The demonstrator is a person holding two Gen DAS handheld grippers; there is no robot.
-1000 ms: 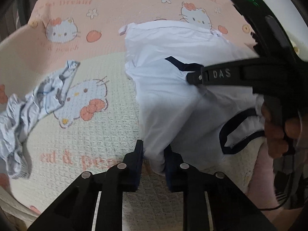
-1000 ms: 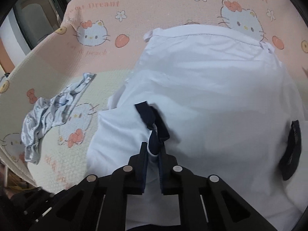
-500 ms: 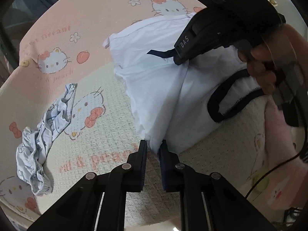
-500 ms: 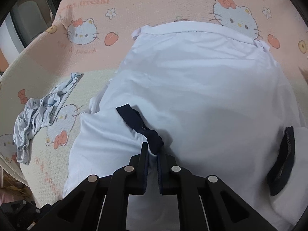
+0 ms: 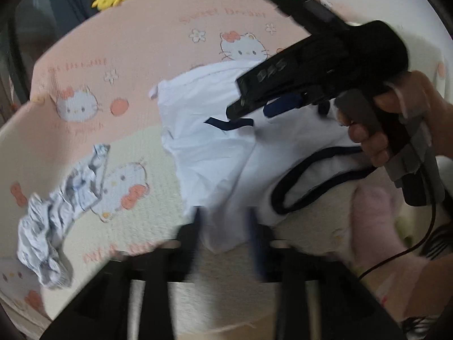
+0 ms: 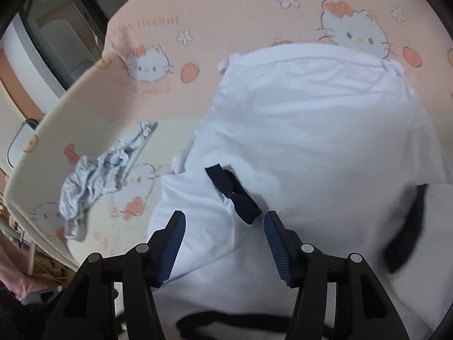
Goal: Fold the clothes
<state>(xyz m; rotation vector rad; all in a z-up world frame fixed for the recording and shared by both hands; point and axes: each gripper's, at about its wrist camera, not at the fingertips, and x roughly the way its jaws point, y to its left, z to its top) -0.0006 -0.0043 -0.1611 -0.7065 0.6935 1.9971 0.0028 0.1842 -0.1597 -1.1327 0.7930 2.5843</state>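
The white shirt [image 6: 311, 141] lies on the bed [image 6: 240, 14], spread over the printed blanket, with its left sleeve folded in across the body so the navy cuff [image 6: 235, 195] rests on top. The navy-trimmed neckline [image 5: 311, 181] sits at the near edge, toward the person. A crumpled pale blue garment [image 5: 56, 212] lies well apart to the left.

The right gripper [image 6: 223, 238] hangs just above the folded sleeve with its jaws spread wide and nothing between them; the cuff lies in the gap, free. The left gripper [image 5: 223, 226] is blurred with motion, its jaws look parted either side of the shirt's near left corner, and I cannot tell whether cloth is caught.

The shirt looks like thin, light cotton: soft, limp, prone to wrinkling and sliding on itself, with no stiffness to hold a crease. It is likely to sag and drag if lifted by one point, so it wants two holds at once. The firmest places to take hold are the doubled edges: the banded cuff, the bound neckline, the hem and shoulder seams. A pinch in the middle of the body would gather both layers and undo the fold.
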